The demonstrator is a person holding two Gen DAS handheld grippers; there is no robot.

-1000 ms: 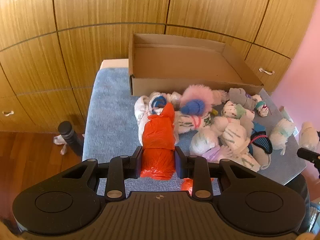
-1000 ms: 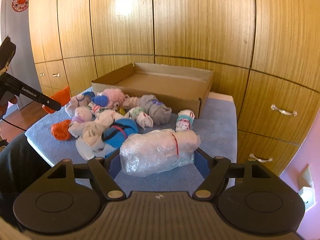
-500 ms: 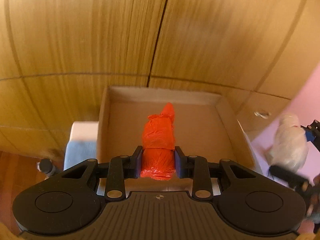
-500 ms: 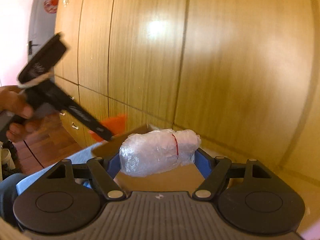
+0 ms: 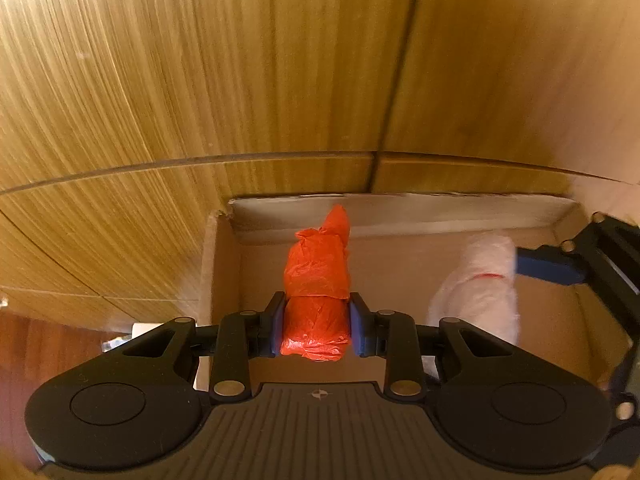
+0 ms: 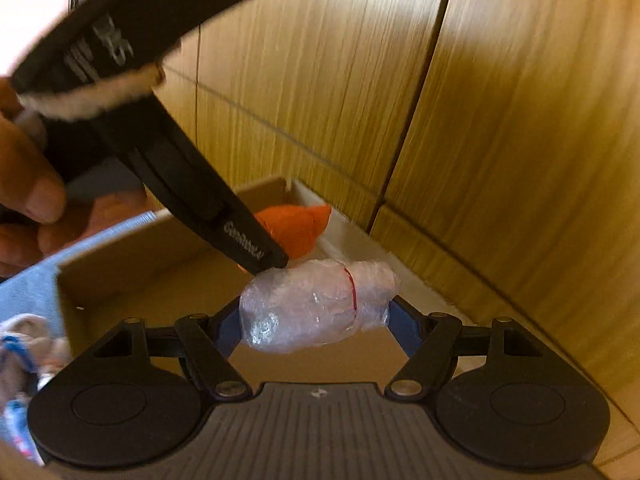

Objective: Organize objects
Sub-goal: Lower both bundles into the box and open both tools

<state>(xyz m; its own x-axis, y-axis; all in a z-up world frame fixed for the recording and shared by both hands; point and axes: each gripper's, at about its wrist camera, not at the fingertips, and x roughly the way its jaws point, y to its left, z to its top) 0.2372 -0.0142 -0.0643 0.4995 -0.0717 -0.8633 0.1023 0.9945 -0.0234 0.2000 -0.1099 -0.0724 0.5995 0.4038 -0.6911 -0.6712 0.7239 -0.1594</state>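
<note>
My left gripper (image 5: 316, 320) is shut on an orange plastic-wrapped bundle (image 5: 318, 276) and holds it over the open cardboard box (image 5: 400, 216), near its far left corner. My right gripper (image 6: 316, 316) is shut on a clear plastic-wrapped bundle (image 6: 316, 306) with a red band, also above the box floor (image 6: 172, 284). The clear bundle shows at the right in the left wrist view (image 5: 480, 284). In the right wrist view the left gripper's body (image 6: 192, 184) and the orange bundle's tip (image 6: 300, 228) are just left of the clear bundle.
Wooden cabinet doors (image 5: 280, 80) stand close behind the box. A blue cloth surface (image 6: 36, 280) lies left of the box, with rolled socks (image 6: 20, 344) at the left edge. A hand (image 6: 28, 184) holds the left gripper.
Both grippers have carried their bundles from the sock pile forward over the box and lower into it. They have come close together. Both grips are unchanged.
</note>
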